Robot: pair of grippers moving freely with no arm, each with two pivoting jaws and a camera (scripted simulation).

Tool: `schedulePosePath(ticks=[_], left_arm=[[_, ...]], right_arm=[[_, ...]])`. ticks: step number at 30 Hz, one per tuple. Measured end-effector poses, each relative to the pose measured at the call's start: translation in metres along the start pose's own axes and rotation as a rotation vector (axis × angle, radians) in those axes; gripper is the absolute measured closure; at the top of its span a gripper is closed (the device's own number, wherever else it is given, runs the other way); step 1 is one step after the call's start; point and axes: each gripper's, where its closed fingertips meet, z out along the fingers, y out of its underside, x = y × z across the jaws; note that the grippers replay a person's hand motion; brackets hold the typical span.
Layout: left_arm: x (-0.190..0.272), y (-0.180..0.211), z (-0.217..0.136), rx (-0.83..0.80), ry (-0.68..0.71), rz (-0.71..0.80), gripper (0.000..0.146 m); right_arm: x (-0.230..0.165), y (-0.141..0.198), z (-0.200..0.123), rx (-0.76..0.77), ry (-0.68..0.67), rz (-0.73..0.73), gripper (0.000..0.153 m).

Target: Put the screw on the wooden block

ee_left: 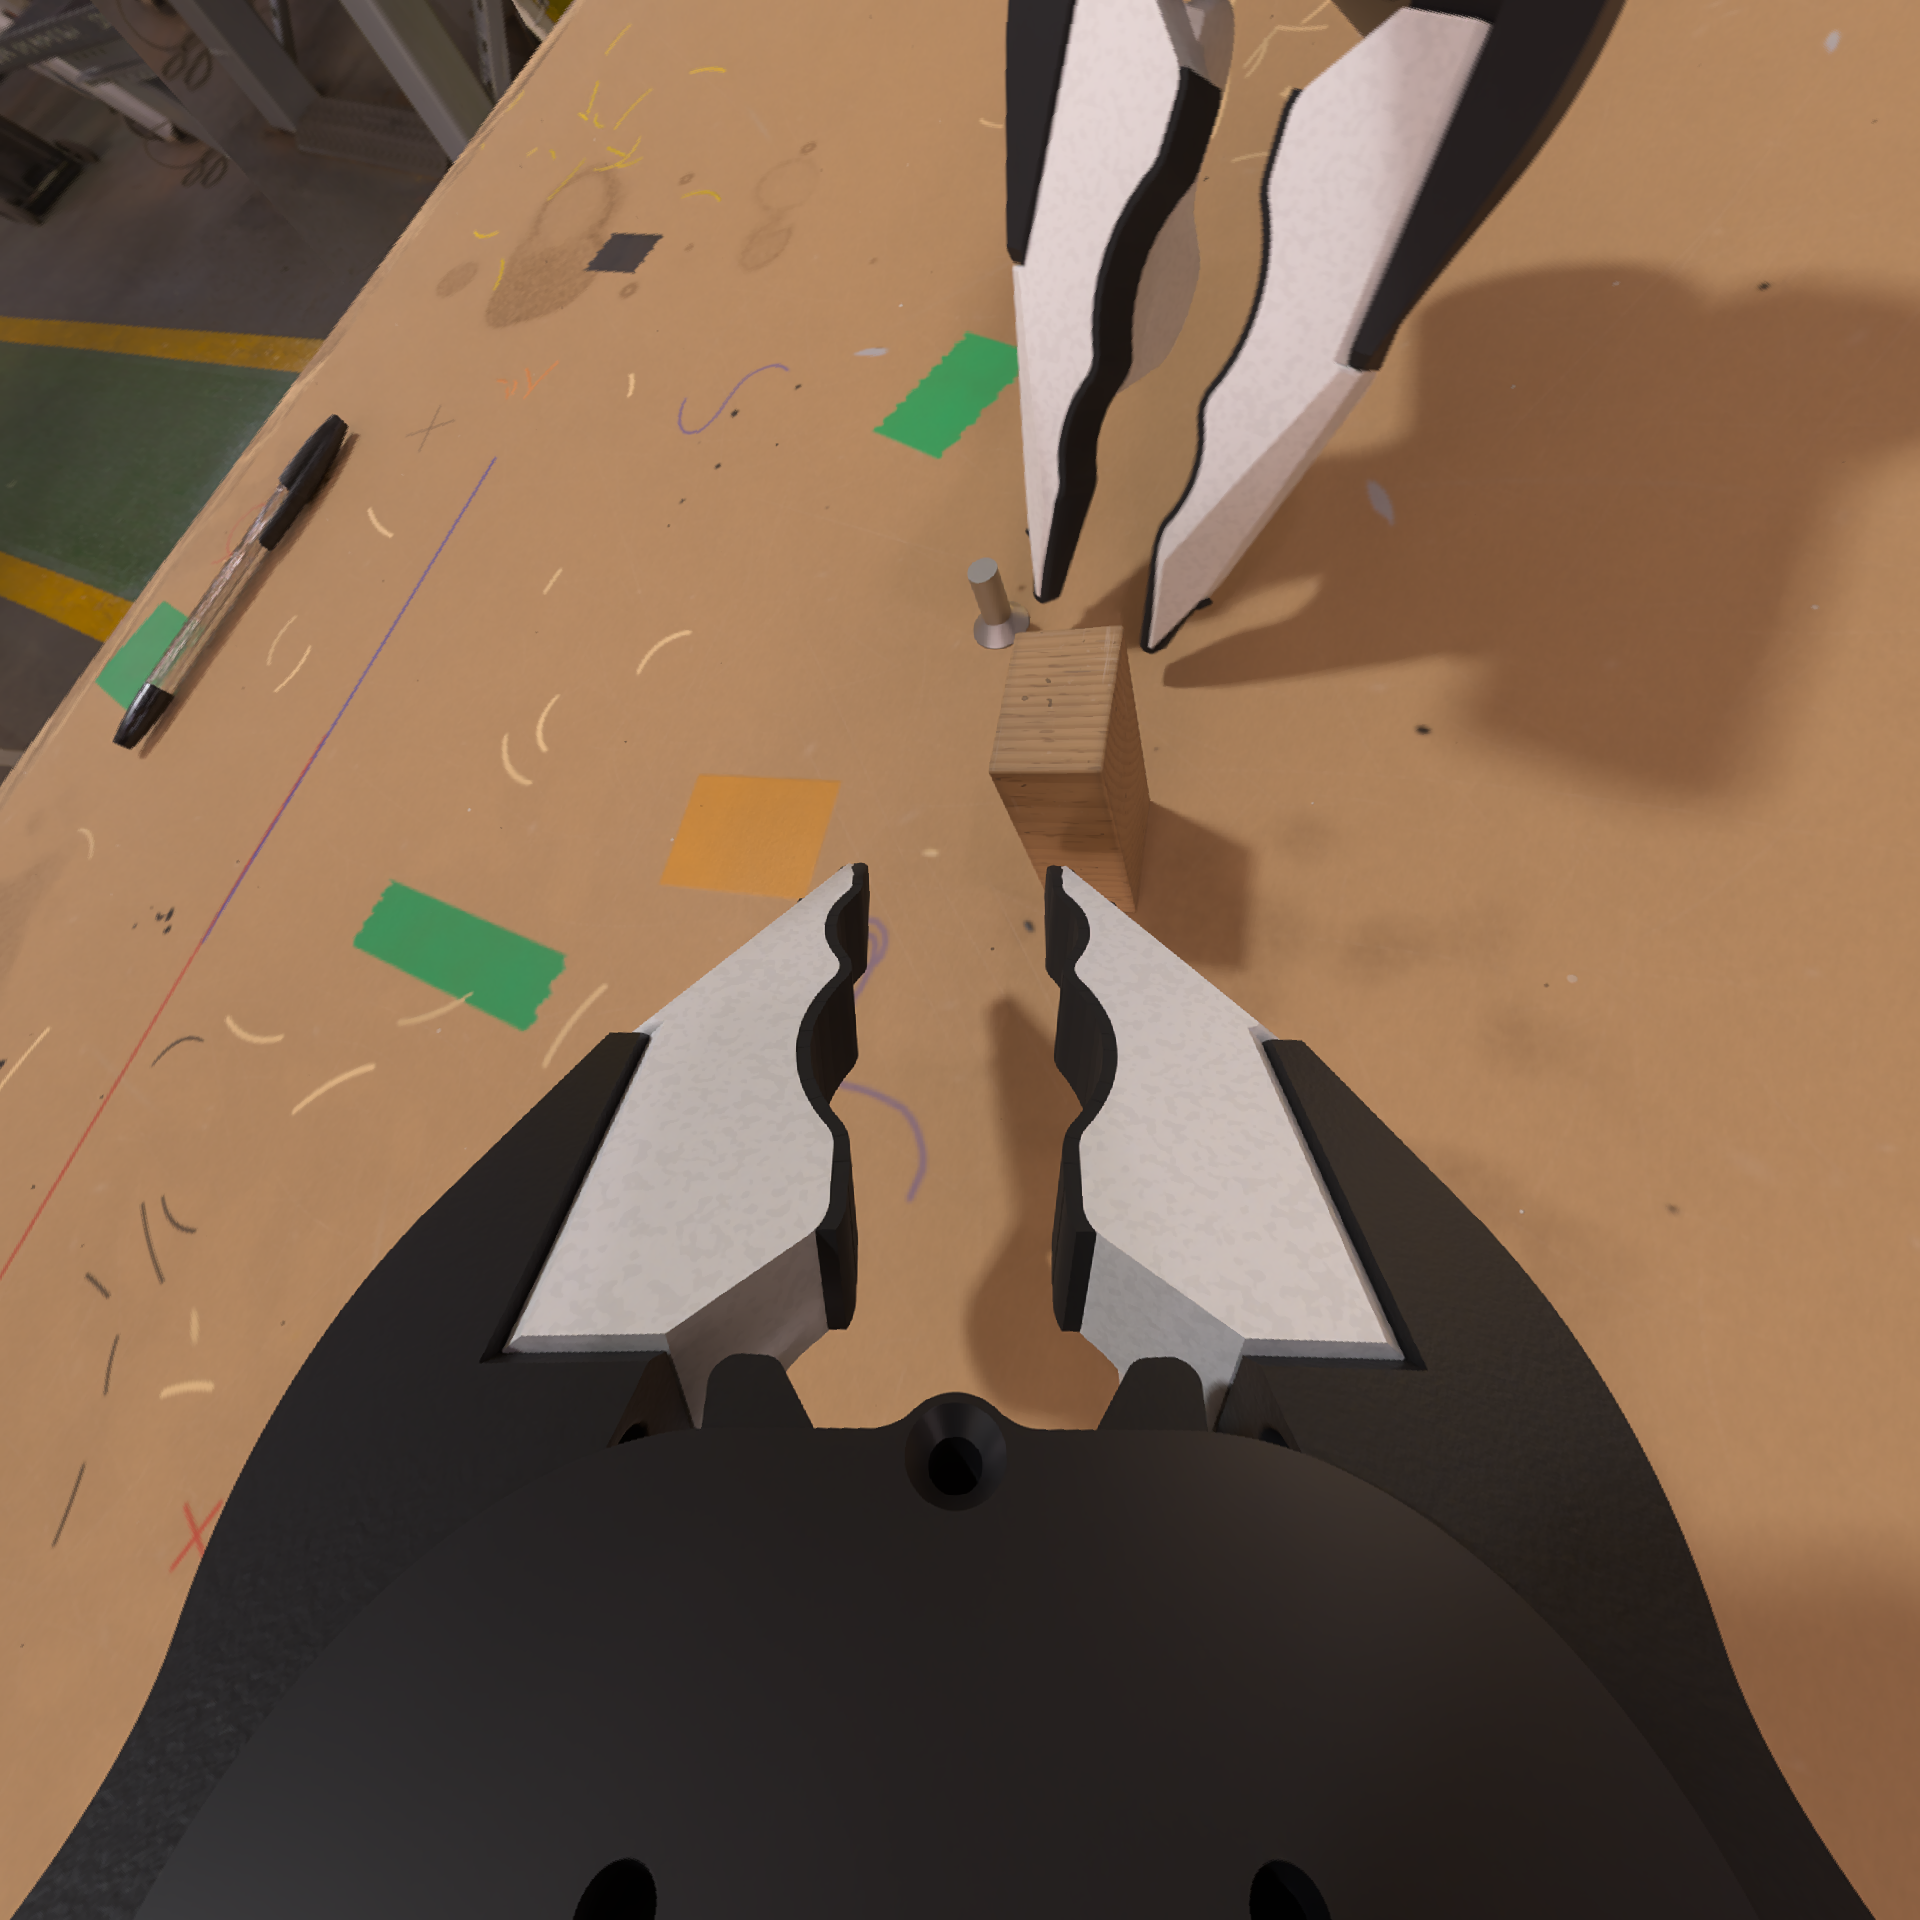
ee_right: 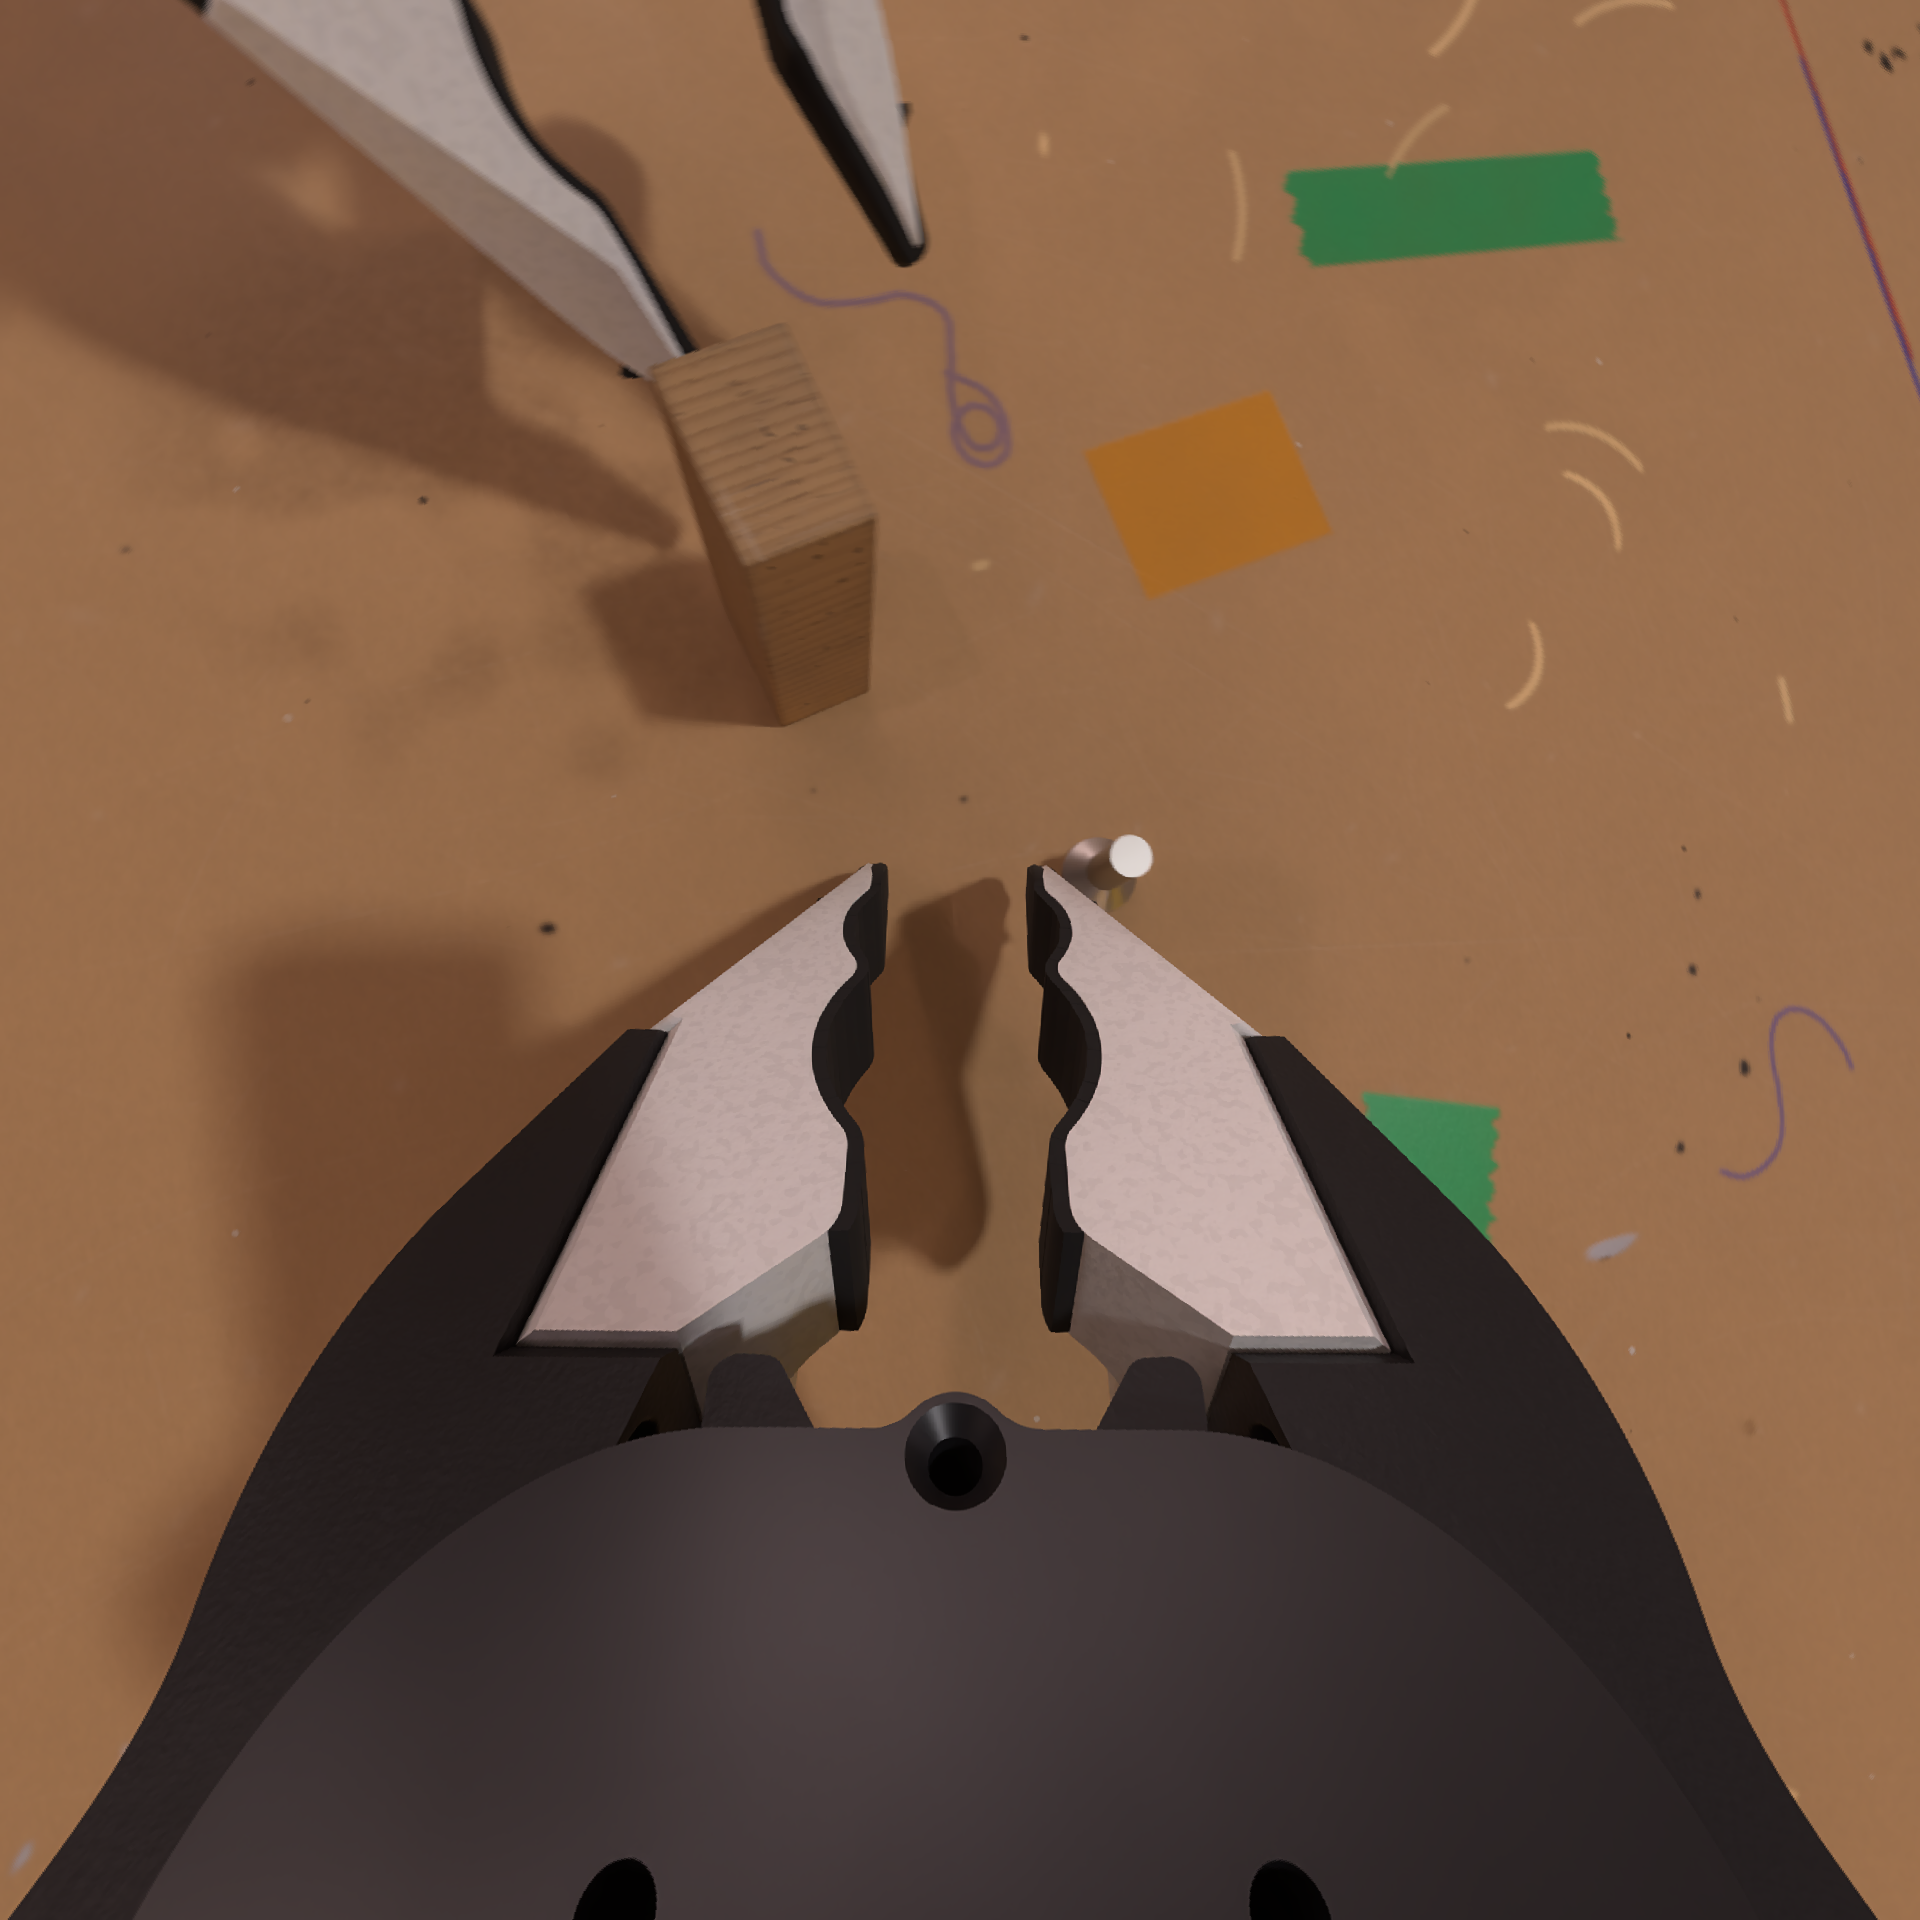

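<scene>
A small metal screw (ee_left: 990, 606) stands head-down on the brown table, just beyond the far left corner of an upright wooden block (ee_left: 1070, 743). My left gripper (ee_left: 956, 883) is open and empty, its tips just short of the block's near side. My right gripper (ee_left: 1107, 618) comes in from the far side, open and empty, tips near the table beside the screw. In the right wrist view my right gripper (ee_right: 956, 883) is open, with the screw (ee_right: 1112, 868) just outside its right fingertip. The block (ee_right: 779, 509) stands ahead to the left, with the left gripper's fingers (ee_right: 499, 177) behind it.
A black marker pen (ee_left: 234, 582) lies near the table's left edge. Flat green tape patches (ee_left: 457, 951) (ee_left: 951, 395), an orange patch (ee_left: 753, 831) and a small dark patch (ee_left: 623, 252) mark the tabletop. The floor drops away past the left edge.
</scene>
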Motion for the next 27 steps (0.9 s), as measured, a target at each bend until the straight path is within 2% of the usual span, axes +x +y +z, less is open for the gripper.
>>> schedulePosePath(ticks=[4,10,16,19,23,27], left_arm=[[0.0,0.0,0.0,0.0,0.0,0.0,0.112],[0.0,0.0,0.0,0.001,0.002,-0.002,0.112],[0.0,0.0,0.001,0.002,0.003,0.001,0.112],[0.0,0.0,0.001,0.003,0.004,0.001,0.112],[0.0,0.0,0.001,0.004,0.005,0.001,0.112],[0.0,0.0,0.002,0.007,0.006,0.009,0.112]], right_arm=[[0.009,-0.001,-0.003,0.022,0.005,0.06,0.123],[0.017,0.002,0.001,0.013,-0.001,0.073,0.122],[0.028,-0.006,0.009,0.029,-0.111,0.25,0.123],[0.029,-0.01,0.004,0.058,-0.133,0.221,0.12],[0.029,-0.003,0.001,0.016,-0.129,0.137,0.118],[0.029,0.001,0.007,-0.002,-0.148,0.122,0.118]])
